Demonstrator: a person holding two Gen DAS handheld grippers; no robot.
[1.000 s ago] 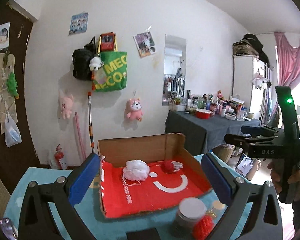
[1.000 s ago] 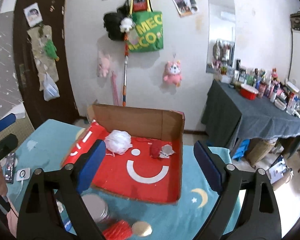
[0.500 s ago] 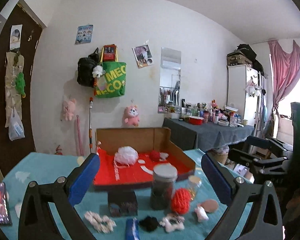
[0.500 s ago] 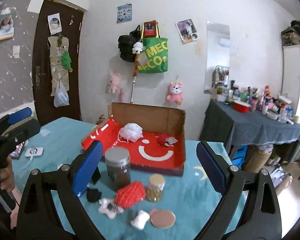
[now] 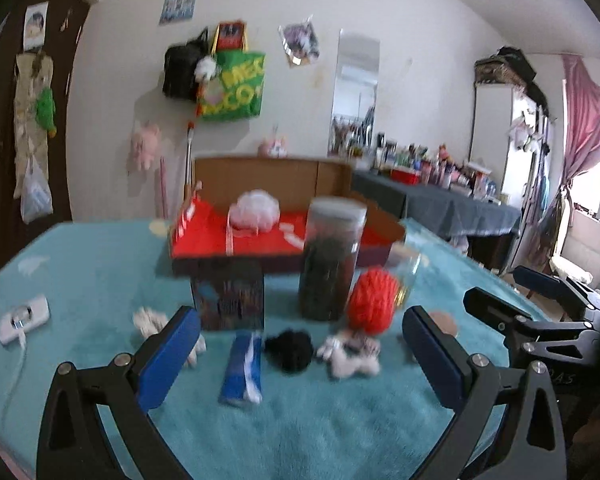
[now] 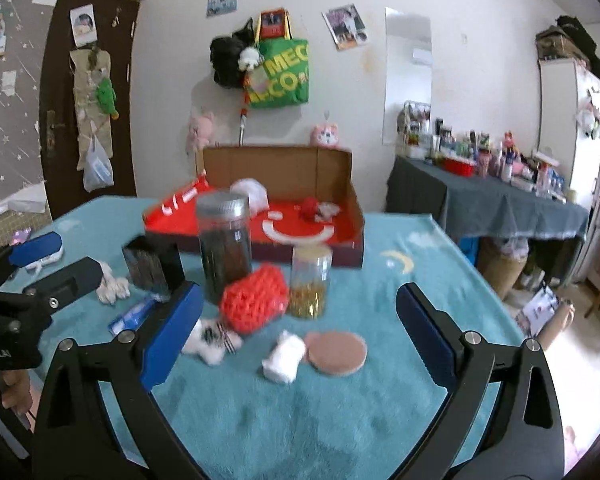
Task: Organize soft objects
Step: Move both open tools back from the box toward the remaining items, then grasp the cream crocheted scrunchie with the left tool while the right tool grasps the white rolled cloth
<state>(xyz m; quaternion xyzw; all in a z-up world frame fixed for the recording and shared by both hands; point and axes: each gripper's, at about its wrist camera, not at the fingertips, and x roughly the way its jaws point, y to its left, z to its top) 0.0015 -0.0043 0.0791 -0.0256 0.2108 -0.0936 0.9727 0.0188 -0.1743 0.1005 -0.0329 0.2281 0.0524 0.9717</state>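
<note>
Step in hand: both grippers are nearing the clutter in front of the red cardboard box (image 6: 312,216); nothing is gripped, so I judge this the approach for a first pick.
Left gripper (image 5: 300,350): fingers spread wide and empty; the black pom-pom (image 5: 290,348) lies at 12 o'clock between them, a blue packet (image 5: 242,372) at 11.
Right gripper (image 6: 298,334): fingers spread nearly as wide as they go, holding nothing; the small white roll (image 6: 282,356) lies almost midway between them, at 6 o'clock of the red knitted ball (image 6: 256,302).
Soft things loose on the bench (image 6: 400,280): red knitted ball, white roll, black pom-pom, a white-and-black plush scrap (image 6: 212,342), a white rope knot (image 6: 112,284) at 9 o'clock.
Already in the box: a white mesh puff (image 5: 256,210) and a small red item (image 6: 310,206).
Hard things to avoid: the tall dark jar (image 6: 224,240), the small glass jar (image 6: 310,280), the cork lid (image 6: 336,352) touching the roll.
Doing it well: take the roll alone, fingers clear of the cork lid; approach the ball from the front so neither jar tips.
</note>
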